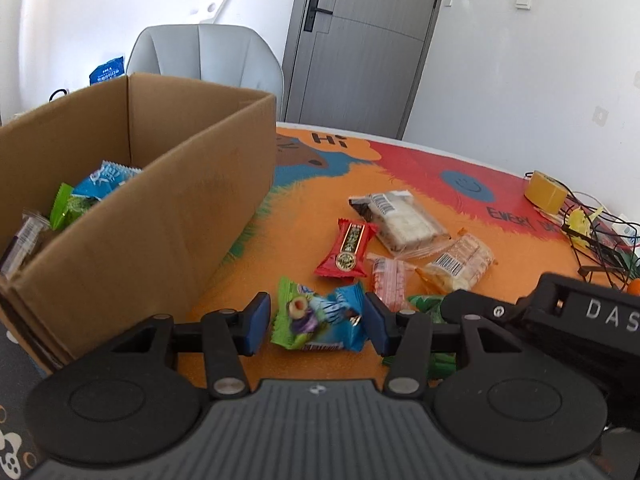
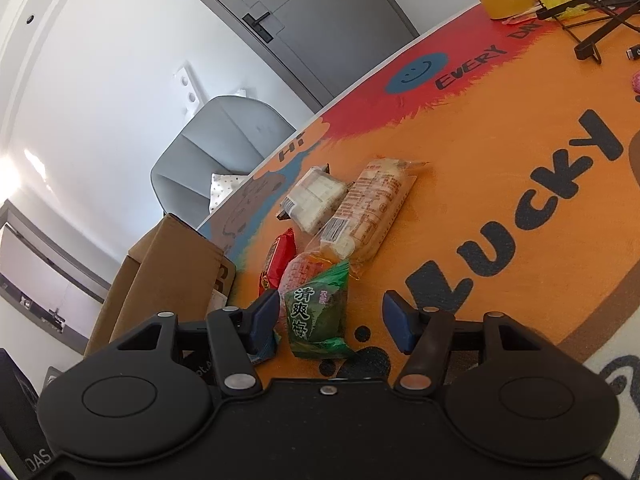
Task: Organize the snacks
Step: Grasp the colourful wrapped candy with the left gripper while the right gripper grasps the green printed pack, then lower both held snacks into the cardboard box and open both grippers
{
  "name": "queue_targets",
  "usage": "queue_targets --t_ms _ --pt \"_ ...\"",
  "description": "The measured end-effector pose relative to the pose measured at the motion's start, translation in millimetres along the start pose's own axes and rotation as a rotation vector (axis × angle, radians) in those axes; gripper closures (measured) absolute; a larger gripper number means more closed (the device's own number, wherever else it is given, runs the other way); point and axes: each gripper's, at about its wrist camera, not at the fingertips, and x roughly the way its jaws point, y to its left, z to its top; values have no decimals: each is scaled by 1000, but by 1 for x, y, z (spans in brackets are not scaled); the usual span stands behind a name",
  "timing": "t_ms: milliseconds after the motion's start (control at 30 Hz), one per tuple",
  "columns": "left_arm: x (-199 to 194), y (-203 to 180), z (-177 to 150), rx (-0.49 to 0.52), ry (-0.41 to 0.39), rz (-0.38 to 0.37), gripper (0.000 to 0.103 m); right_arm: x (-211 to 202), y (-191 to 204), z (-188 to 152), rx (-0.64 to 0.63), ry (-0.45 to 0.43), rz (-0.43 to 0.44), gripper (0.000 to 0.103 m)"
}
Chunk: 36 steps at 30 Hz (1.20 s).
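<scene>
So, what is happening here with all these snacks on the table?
A person is sorting snacks into a cardboard box, using two handheld grippers. The left gripper is open around a blue-green snack packet that lies on the orange mat. The right gripper is open around a green plum packet. Some packets are already in the box; several others remain on the mat.

A: Where is the box (image 1: 132, 200)?
B: On the desk (image 1: 296, 240), left side; several packets lie inside it.
A: Loose snacks?
B: Clustered right of it; tape roll (image 1: 546, 190) far right, beside the cables (image 1: 596, 232).
</scene>
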Motion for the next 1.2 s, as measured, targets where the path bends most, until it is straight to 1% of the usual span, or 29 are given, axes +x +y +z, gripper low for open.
queue_targets --t_ms 33,67,100,167,267,300,367,400,433,533,833,1033,1200 --pt "2 0 -1 -6 7 -3 53 1 1 0 -4 0 -4 44" --pt "2 1 -1 -13 6 -6 56 2 3 -1 -9 1 -9 44" --pt "2 2 -1 -16 0 -4 62 2 5 -1 -13 4 -11 44" --pt "2 5 -1 -31 9 -20 70 4 8 -2 -20 12 -11 44" --pt "-3 7 0 -46 13 -47 72 6 12 -4 -32 19 -15 47" --pt "-6 7 0 -38 8 -46 72 8 13 -4 -33 21 -10 51" --pt "-9 7 -1 -29 12 -50 72 10 12 -5 -17 28 5 62" --pt "-11 9 -1 -37 17 -59 72 10 13 -5 -21 26 -2 72" --pt "-14 11 -1 -46 11 -70 72 8 14 -6 -32 21 -16 73" --pt "-26 11 2 -39 -28 -83 72 -2 18 -6 -46 -13 3 75" --pt "-61 14 12 -46 -104 -143 72 -32 37 -6 -81 -86 27 76" --pt "-84 22 20 -49 -162 -150 72 -46 55 -10 -109 -111 52 76" --pt "-105 37 28 -61 -215 -147 72 -56 78 -13 -148 -129 69 76"
